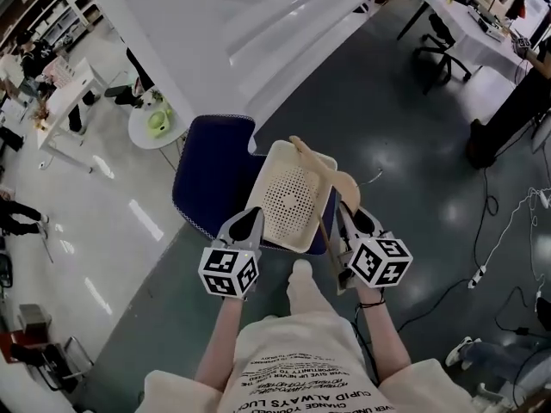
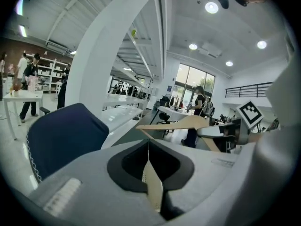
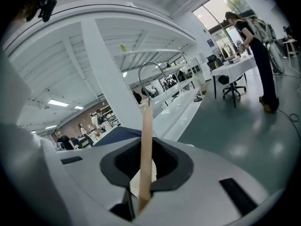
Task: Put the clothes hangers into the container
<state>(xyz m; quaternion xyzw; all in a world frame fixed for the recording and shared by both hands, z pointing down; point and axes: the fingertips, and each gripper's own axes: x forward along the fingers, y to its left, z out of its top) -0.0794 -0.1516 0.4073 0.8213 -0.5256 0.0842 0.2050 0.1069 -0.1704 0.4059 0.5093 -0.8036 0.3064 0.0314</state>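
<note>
A cream perforated container [image 1: 293, 198] rests tilted on a dark blue chair [image 1: 211, 175]. My left gripper [image 1: 248, 222] is shut on the container's near left rim; the left gripper view shows that thin cream rim [image 2: 153, 182] pinched between the jaws. Over the container's right side my right gripper [image 1: 351, 220] is shut on a wooden clothes hanger [image 1: 331, 177]. In the right gripper view the hanger [image 3: 146, 140] stands up between the jaws with its metal hook [image 3: 151, 74] on top. The hanger [image 2: 186, 123] and the right gripper [image 2: 235, 131] also show in the left gripper view.
A long white structure [image 1: 258, 24] runs behind the chair. A round white table [image 1: 155, 127] stands to its left. At the far right are a desk with an office chair [image 1: 443, 37], a standing person [image 1: 516, 110] and cables [image 1: 504, 256] on the grey floor.
</note>
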